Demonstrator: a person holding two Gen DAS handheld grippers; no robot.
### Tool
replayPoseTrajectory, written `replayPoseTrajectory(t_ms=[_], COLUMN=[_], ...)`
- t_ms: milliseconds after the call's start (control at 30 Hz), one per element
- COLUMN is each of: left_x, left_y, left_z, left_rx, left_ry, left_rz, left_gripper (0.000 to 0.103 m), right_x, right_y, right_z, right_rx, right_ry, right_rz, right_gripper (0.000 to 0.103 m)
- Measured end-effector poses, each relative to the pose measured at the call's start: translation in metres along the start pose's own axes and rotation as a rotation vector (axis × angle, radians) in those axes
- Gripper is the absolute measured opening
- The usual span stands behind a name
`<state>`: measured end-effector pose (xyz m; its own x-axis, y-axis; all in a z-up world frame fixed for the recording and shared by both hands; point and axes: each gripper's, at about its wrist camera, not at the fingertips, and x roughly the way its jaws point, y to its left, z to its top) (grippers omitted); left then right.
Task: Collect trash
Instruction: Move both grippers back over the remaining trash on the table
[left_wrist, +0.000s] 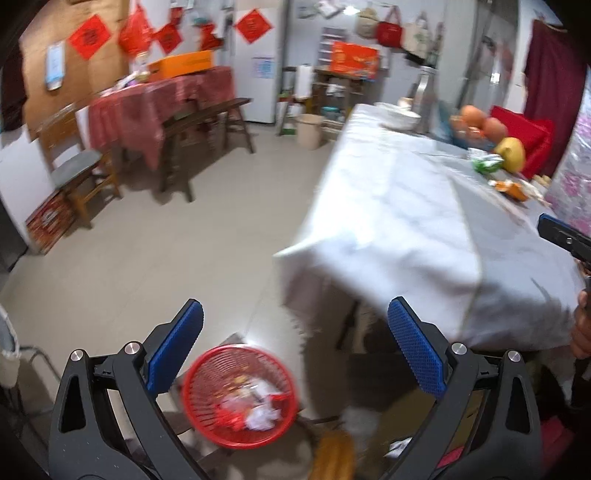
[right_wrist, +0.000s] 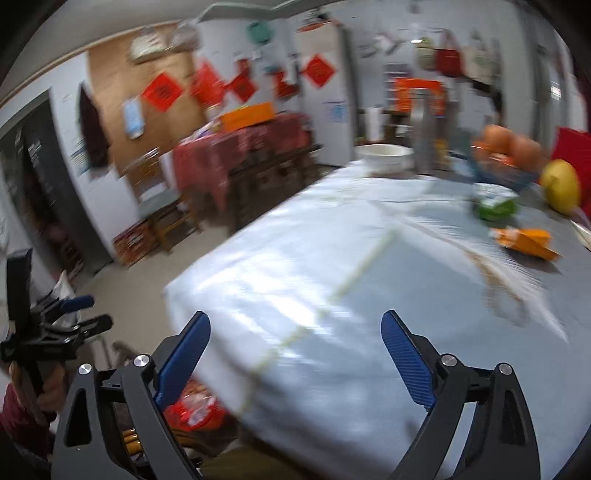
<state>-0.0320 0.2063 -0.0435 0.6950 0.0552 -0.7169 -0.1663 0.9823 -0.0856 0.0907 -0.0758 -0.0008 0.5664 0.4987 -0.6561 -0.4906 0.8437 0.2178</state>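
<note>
My left gripper (left_wrist: 295, 343) is open and empty, held above the floor beside the table. Below it stands a red mesh trash basket (left_wrist: 240, 395) with wrappers and paper in it. My right gripper (right_wrist: 293, 354) is open and empty over the near part of the white tablecloth (right_wrist: 332, 258). On the table's far right lie an orange wrapper (right_wrist: 526, 243) and a green-and-white packet (right_wrist: 495, 203). Both also show in the left wrist view, the wrapper (left_wrist: 511, 188) and the packet (left_wrist: 487, 162). The basket (right_wrist: 195, 410) peeks out under the table edge in the right wrist view.
A yellow fruit (right_wrist: 561, 186), a bowl of oranges (right_wrist: 506, 151), a white bowl (right_wrist: 386, 155) and a metal flask (right_wrist: 424, 136) stand at the table's far end. A red-clothed table (left_wrist: 159, 99), bench, wooden chair (left_wrist: 79, 170) and beige bucket (left_wrist: 309, 130) stand across the tiled floor.
</note>
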Motion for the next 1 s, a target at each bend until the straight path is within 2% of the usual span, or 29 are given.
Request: replayPoseTrajectory(t_ms=[200,300,467,667,833,1000], left_x=[0.026,0.046,0.078,0.122,0.164,0.196], left_y=[-0.063,-0.097,-0.139,-0.193,-0.246,-0.304], left_z=[0.035,0.057,0.083,0.117,0.149,0.183], left_rx=[0.032,0.046,0.094,0.168,0.234,0.303], left_ry=[-0.019,-0.002,0.039,0.083,0.122,0.119], left_rz=[-0.12,-0.17,-0.194,-0.214,-0.244,-0.273], left_gripper=[0.096,0.096,0.096,0.096,0.096,0.096], right_x=[-0.011,-0.009,-0.003,0.007,0.011,0.019], right_y=[-0.079,-0.113,-0.154,-0.212,-0.248,-0.264], right_z=[-0.007,-0.007,-0.005,0.002,0.003,0.001], right_rx=[0.118,0.174,0.217,0.258,0.322,0.337], right_ry=[-0.029,-0.035,-0.036,-0.015,-0.024,-0.011], right_rz=[-0.099,-0.127,-0.188,-0.309,-0.341,-0.354], right_gripper=[0.092,0.092,0.092,0.093,0.094,0.094])
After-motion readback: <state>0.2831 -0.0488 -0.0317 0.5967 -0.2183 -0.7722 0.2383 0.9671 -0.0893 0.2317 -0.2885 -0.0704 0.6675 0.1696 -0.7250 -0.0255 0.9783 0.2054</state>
